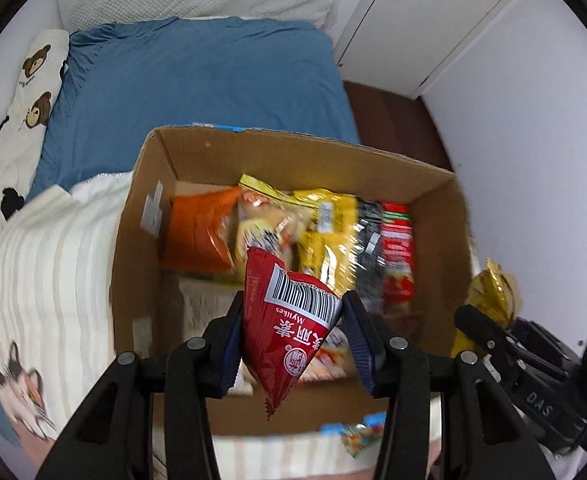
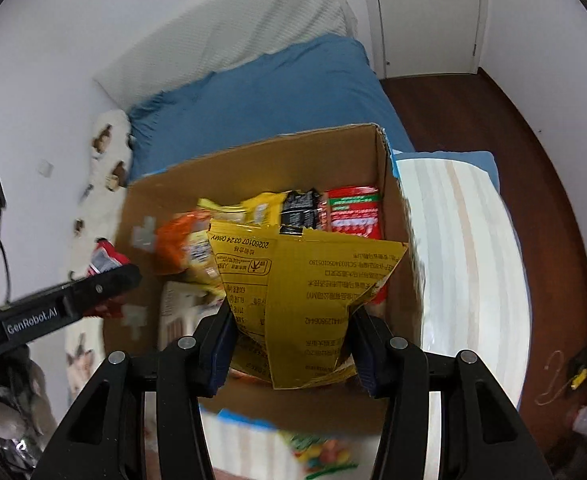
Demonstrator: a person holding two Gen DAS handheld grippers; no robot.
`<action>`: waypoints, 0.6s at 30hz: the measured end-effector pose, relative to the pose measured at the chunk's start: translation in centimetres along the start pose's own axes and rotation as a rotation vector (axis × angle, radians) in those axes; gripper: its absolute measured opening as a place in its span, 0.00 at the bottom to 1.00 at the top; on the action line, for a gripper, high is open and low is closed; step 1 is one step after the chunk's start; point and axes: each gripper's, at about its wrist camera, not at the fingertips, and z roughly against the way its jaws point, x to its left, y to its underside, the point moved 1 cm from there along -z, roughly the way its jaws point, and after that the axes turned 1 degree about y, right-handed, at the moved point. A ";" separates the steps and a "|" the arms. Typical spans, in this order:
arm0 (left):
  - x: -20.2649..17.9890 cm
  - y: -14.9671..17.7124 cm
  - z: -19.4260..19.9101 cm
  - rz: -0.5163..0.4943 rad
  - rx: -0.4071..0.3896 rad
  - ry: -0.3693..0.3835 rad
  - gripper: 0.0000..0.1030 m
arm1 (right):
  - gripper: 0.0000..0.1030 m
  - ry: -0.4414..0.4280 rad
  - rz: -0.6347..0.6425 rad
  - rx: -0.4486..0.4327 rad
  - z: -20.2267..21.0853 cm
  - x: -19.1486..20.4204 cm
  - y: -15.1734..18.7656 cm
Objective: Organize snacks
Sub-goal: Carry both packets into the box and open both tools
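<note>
Both grippers pointed steeply down over the cardboard box (image 1: pixel 197 152): the left gripper (image 1: pixel 291 336) clamped a red snack packet (image 1: pixel 289 332), the right gripper (image 2: pixel 291 340) a yellow snack bag (image 2: pixel 305 288).

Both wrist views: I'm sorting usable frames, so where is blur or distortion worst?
Left wrist view: red packet and its barcode sharp, box snacks smeared by motion. Right wrist view: yellow bag print readable, cardboard box edges blurred. Both: fisheye bending and dark corners.
</note>
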 end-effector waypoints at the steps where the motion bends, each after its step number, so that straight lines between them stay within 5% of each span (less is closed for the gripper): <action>1: 0.0 -0.3 -0.7 -0.006 0.009 -0.012 0.42 | 0.51 0.014 0.004 0.009 -0.7 0.0 -0.2; 12: 0.1 -2.8 -6.9 -0.014 0.118 -0.063 0.43 | 0.52 0.098 -0.024 0.102 -7.7 -2.0 -3.4; 14: 0.2 -2.9 -7.4 -0.015 0.135 -0.056 0.43 | 0.56 0.104 -0.027 0.124 -8.2 -2.0 -3.5; 18: 0.8 -2.8 -7.8 0.011 0.144 -0.070 0.51 | 0.81 0.108 -0.012 0.144 -8.6 -1.7 -3.5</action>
